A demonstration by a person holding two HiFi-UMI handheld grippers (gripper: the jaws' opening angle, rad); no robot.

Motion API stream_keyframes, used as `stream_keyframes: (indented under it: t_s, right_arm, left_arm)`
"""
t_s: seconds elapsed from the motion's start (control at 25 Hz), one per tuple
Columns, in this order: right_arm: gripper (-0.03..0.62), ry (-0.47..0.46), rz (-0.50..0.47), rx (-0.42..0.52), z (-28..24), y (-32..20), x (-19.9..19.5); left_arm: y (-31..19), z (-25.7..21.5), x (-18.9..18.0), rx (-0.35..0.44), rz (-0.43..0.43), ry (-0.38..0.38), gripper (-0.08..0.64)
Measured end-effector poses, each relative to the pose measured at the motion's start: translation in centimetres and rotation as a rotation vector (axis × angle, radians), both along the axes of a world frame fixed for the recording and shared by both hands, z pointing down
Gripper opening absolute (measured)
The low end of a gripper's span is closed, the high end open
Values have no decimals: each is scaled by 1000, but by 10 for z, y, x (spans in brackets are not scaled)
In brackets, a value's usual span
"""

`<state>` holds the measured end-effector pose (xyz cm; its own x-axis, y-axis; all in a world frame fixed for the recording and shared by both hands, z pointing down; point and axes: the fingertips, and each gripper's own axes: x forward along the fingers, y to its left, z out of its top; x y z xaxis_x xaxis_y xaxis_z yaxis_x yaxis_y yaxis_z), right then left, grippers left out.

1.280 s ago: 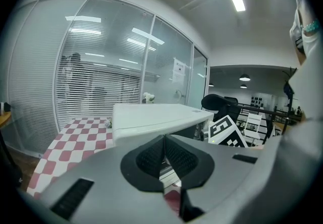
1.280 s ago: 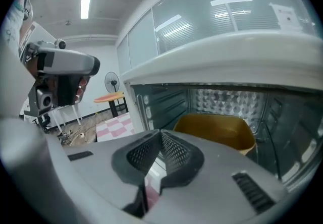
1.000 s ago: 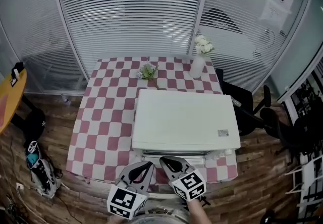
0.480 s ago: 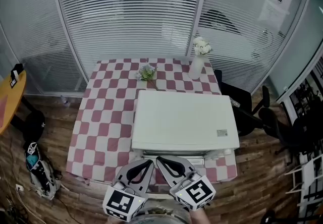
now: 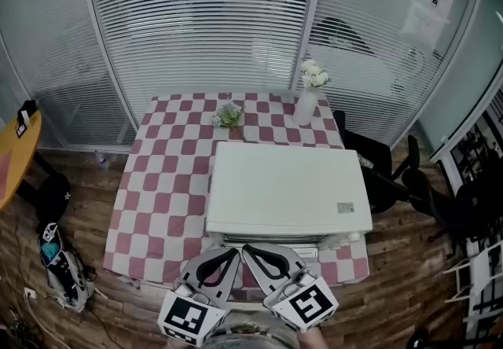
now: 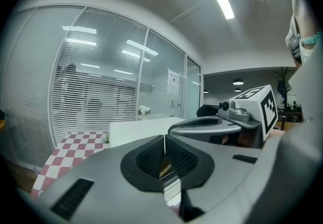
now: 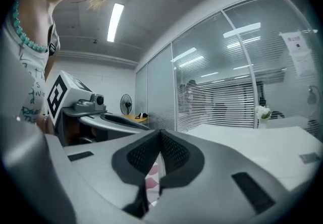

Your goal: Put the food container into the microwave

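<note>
A white microwave (image 5: 287,189) stands on a table with a red and white checked cloth (image 5: 161,190), seen from above in the head view, its door shut. No food container shows in any view. My left gripper (image 5: 228,255) and my right gripper (image 5: 253,251) are held side by side just before the microwave's front edge, low in the head view. Each has its jaws pressed together with nothing between them. The left gripper view shows the microwave's top (image 6: 146,126) ahead, and the right gripper view shows the same white top (image 7: 262,142) at the right.
A white vase of flowers (image 5: 309,94) and a small green posy (image 5: 229,113) stand at the table's far end. Glass walls with blinds close the back. Black chairs (image 5: 393,170) stand at the right, a bag (image 5: 59,261) lies on the wooden floor at the left.
Both grippers have drawn slightly back toward me and down in the head view. The right one has shifted a little to the right. Their jaws stay shut.
</note>
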<state>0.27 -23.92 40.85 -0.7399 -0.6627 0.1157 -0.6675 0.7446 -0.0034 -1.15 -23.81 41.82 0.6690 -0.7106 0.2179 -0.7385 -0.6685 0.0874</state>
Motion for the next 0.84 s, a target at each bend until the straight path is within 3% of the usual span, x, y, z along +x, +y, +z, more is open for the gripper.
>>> stream_keyframes:
  t_s: [0.84]
  right_arm:
    - [-8,49,-10,-2,3,5,0]
  left_arm:
    - [5,4,-2,-2,4,-16,17]
